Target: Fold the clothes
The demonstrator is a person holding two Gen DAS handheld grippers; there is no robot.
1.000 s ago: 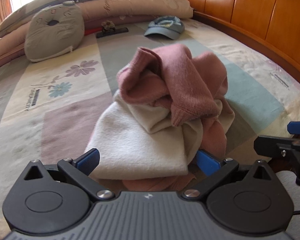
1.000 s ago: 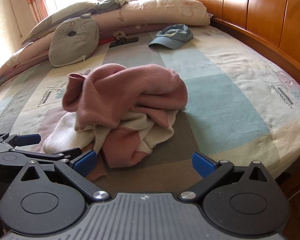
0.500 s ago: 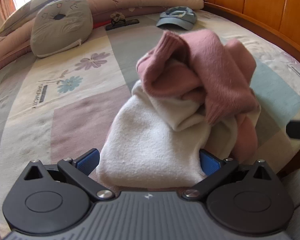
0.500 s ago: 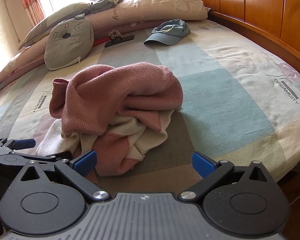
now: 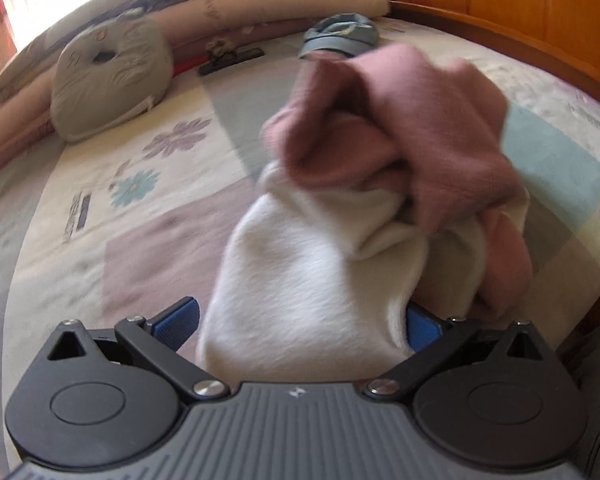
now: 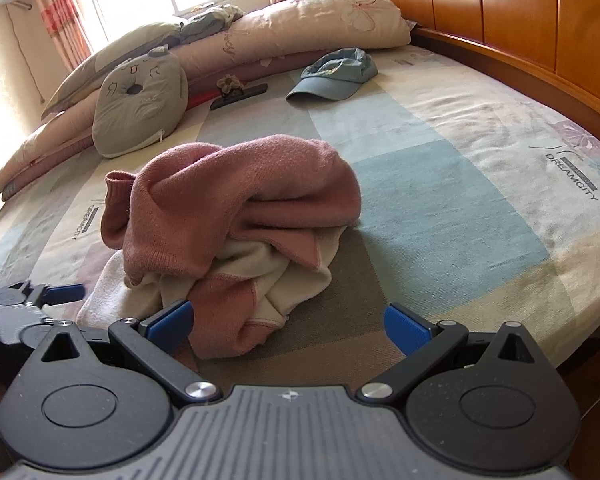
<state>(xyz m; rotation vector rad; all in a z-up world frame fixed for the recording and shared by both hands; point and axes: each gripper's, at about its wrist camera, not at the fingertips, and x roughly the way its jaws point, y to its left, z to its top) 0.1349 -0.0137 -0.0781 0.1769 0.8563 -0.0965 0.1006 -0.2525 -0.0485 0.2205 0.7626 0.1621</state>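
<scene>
You are starting: your left gripper (image 5: 300, 320), wide open, sits around the near white end of the sweater (image 6: 236, 232) (right gripper (image 6: 288, 324) wide too), so squeeze next.

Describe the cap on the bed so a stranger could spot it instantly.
Start at the curved wooden headboard and the long pale pillow lying along the far edge of the bed. Just in front of that pillow, on the patchwork sheet, lies the cap. It is the only blue, brimmed thing there, set apart from the pink-and-cream garment heap.
</scene>
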